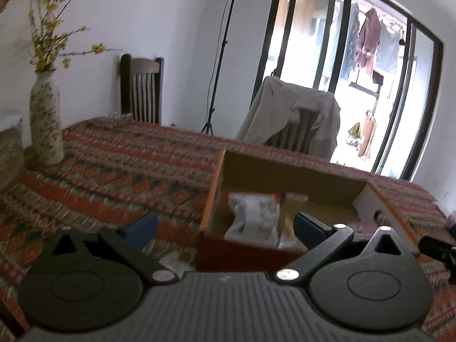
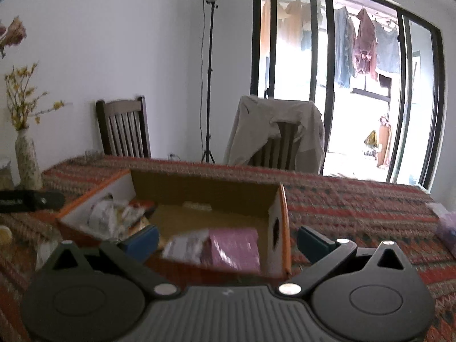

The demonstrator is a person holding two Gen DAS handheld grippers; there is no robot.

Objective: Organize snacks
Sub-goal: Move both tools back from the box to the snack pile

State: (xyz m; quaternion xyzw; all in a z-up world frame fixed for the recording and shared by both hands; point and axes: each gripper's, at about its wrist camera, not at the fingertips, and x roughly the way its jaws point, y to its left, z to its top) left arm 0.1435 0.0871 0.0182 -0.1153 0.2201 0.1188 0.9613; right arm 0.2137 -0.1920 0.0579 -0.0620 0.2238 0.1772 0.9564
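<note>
Two empty, wide-open grippers, left gripper (image 1: 225, 226) and right gripper (image 2: 228, 239), hover at the near wall of an open orange cardboard box (image 2: 280, 228) on the patterned surface (image 2: 356, 205), a pink foil snack packet (image 2: 233, 246) inside, nearest the right one.

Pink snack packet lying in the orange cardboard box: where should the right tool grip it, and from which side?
Probably from above: the pink foil snack packet lies flat in the orange cardboard box, walls blocking side approaches. The open right tool could pinch its near edge, clear of the neighbouring silvery packet.
</note>
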